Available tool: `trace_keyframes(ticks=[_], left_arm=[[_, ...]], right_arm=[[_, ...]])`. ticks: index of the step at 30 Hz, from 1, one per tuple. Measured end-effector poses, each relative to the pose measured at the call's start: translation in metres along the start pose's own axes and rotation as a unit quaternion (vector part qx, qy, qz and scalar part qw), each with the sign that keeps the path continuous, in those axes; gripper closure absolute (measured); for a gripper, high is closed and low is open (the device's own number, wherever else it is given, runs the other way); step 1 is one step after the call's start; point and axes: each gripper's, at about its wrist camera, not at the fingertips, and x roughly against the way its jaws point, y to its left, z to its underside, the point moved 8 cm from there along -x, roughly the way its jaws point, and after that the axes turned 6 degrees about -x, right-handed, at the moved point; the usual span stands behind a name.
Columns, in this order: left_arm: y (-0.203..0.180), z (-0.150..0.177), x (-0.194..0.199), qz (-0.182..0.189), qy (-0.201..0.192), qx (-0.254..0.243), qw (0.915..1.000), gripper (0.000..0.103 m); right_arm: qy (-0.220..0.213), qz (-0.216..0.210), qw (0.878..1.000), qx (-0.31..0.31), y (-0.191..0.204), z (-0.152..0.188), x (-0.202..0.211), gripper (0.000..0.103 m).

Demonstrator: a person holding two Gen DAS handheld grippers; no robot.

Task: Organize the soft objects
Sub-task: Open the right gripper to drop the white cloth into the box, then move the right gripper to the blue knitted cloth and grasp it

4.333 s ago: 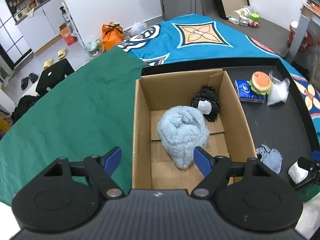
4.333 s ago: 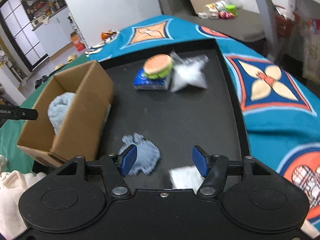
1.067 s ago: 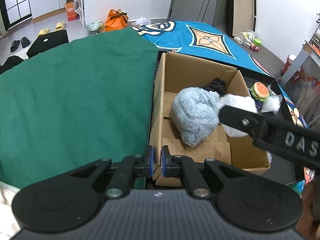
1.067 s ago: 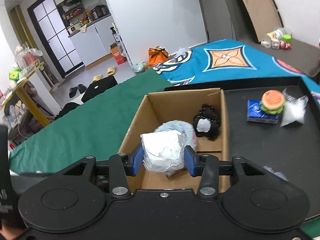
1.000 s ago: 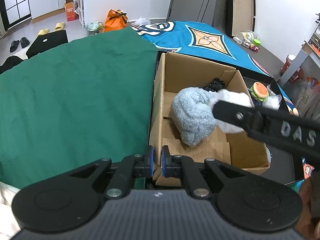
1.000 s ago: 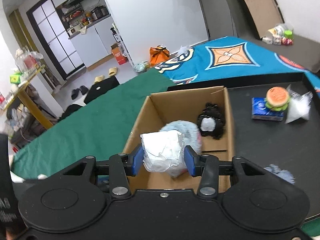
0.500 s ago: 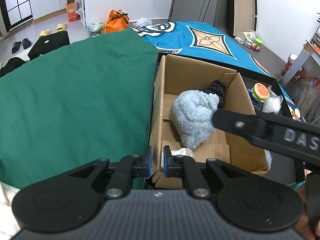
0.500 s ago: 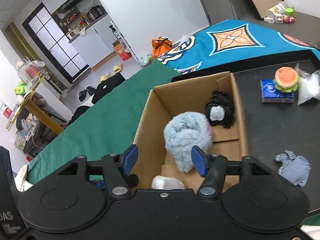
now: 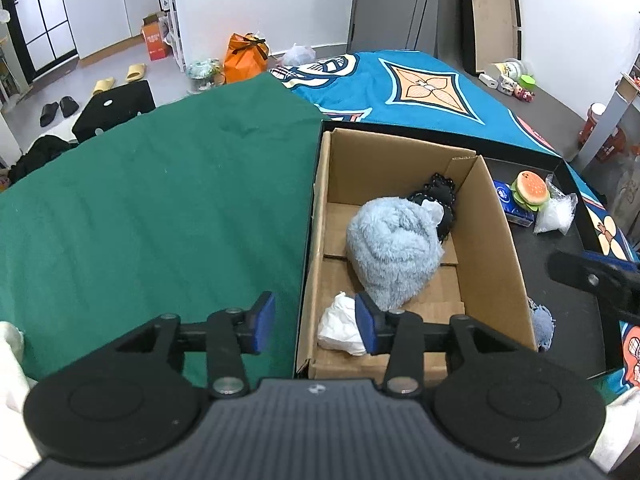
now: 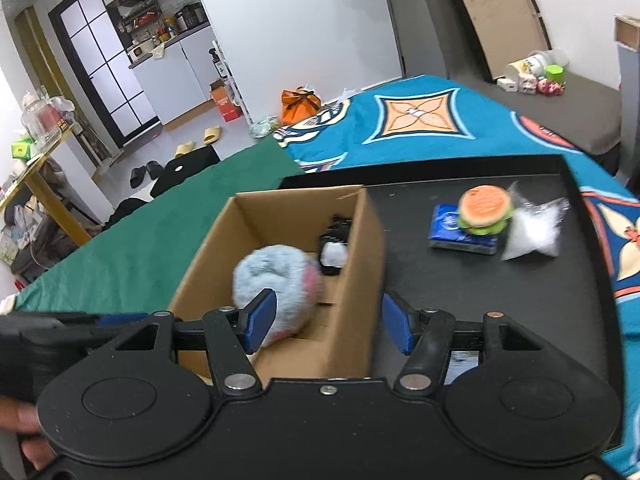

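Inspector: While both cameras face the cardboard box [image 9: 496,236], note the contents. Lower centre of the left wrist view: a crumpled white cloth [image 9: 340,326] lies in the near corner of the box floor. Above it, mid-frame, a fluffy blue plush [image 9: 394,248] rests on the floor flaps, with a black frilly item [image 9: 438,194] behind it, against the far right wall.

Clerk: And the tools?

Inspector: Left gripper [image 9: 316,322], bottom centre, has its blue pads spread wide and straddles the box's left wall; nothing is between them. Right gripper [image 10: 328,322], bottom centre of its own view, is likewise spread and empty, hanging over the box's right wall.

Clerk: Items outside the box?

Inspector: Right of frame in the left wrist view, on the black tray [image 9: 560,264]: a burger toy [image 9: 531,191] sits on a blue packet [image 9: 510,204], with a clear bag of white filling [image 9: 556,214] touching it. A blue-grey fuzzy scrap [image 9: 542,326] lies just beside the box's near right corner.

Clerk: Any legible writing?

Inspector: The packet carries a printed emblem; its lettering is too small to read. Green cloth [image 9: 152,208] fills the left of the frame; patterned blue cloth [image 9: 420,88] the upper centre.
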Motion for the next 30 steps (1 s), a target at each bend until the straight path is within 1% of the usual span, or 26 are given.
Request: trace_keyframes(ticks=[4,8,11,16,19,21,23,26,30], left_arm=[[-0.005,-0.005,-0.001,-0.014,-0.002,-0.009,0.9999,0.055],[-0.012,-0.008,-0.003,-0.026,-0.001,-0.021,0.9994,0.050],[-0.017,-0.009,-0.006,-0.030,0.001,-0.030,0.9991,0.048],[-0.024,-0.009,-0.010,-0.041,0.011,-0.043,0.9981,0.047],[-0.026,-0.009,-0.013,-0.049,0.017,-0.048,0.9975,0.046],[-0.027,-0.009,-0.013,-0.054,0.018,-0.049,0.9972,0.046],[-0.028,-0.009,-0.013,-0.056,0.017,-0.051,0.9970,0.046],[-0.030,-0.009,-0.016,-0.060,0.021,-0.054,0.9965,0.045],[-0.033,-0.011,-0.021,-0.062,0.028,-0.055,0.9961,0.045]], right_arm=[[0.001,0.017,1.000,0.004,-0.025,0.010,0.004,0.044],[0.023,0.034,0.999,-0.014,-0.049,0.026,-0.006,0.044],[0.033,0.043,0.998,-0.017,-0.058,0.034,-0.014,0.044],[0.041,0.047,0.998,-0.004,-0.062,0.043,-0.026,0.044],[0.039,0.065,0.997,0.003,-0.072,0.049,-0.035,0.044],[0.046,0.079,0.996,0.008,-0.082,0.053,-0.044,0.045],[0.054,0.085,0.995,-0.003,-0.093,0.057,-0.051,0.047],[0.065,0.080,0.994,-0.019,-0.101,0.060,-0.057,0.048],[0.065,0.075,0.995,-0.009,-0.102,0.065,-0.061,0.048]])
